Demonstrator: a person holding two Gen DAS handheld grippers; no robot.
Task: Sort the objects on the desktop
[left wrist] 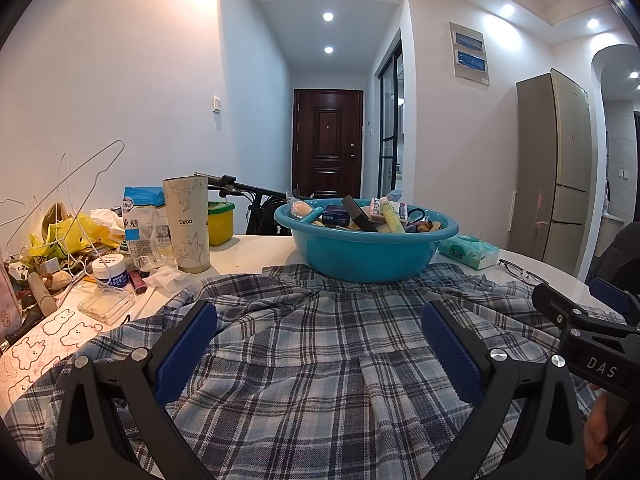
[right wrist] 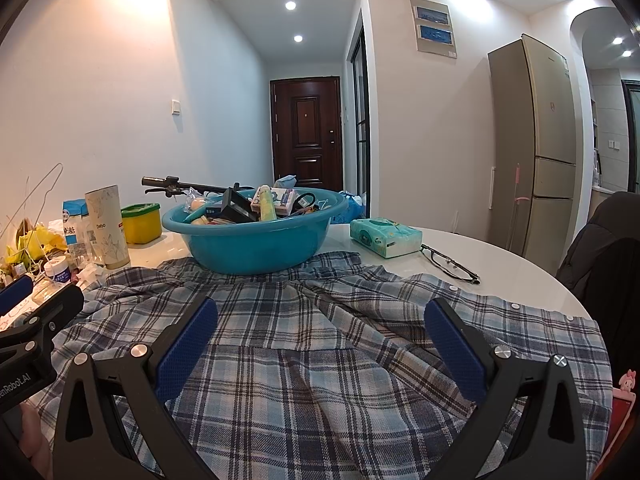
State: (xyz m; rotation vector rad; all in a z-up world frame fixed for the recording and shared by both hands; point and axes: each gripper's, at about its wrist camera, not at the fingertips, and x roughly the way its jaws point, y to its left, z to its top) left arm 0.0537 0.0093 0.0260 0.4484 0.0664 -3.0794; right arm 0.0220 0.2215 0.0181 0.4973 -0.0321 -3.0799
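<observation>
A plaid shirt (left wrist: 312, 344) (right wrist: 320, 344) lies spread over the near half of the white table (left wrist: 256, 248) (right wrist: 500, 256). My left gripper (left wrist: 320, 324) hovers open over the shirt with nothing between its blue pads. Beside it, my right gripper (right wrist: 320, 320) is also open and empty above the same cloth. A teal basin (left wrist: 366, 254) (right wrist: 252, 244) holding several small items stands on the shirt's far edge. A tissue pack (left wrist: 468, 251) (right wrist: 386, 238) and glasses (left wrist: 520, 271) (right wrist: 450, 262) lie to the right of the basin.
At the left stand a patterned cup (left wrist: 188, 224) (right wrist: 107, 226), a sugar bag (left wrist: 140, 220), a yellow tub (left wrist: 220, 222) (right wrist: 141, 223), a white jar (left wrist: 109, 271), a clear case (left wrist: 106, 303), wire hangers (left wrist: 60, 188) and loose clutter. A dark jacket (right wrist: 604, 264) hangs at the right.
</observation>
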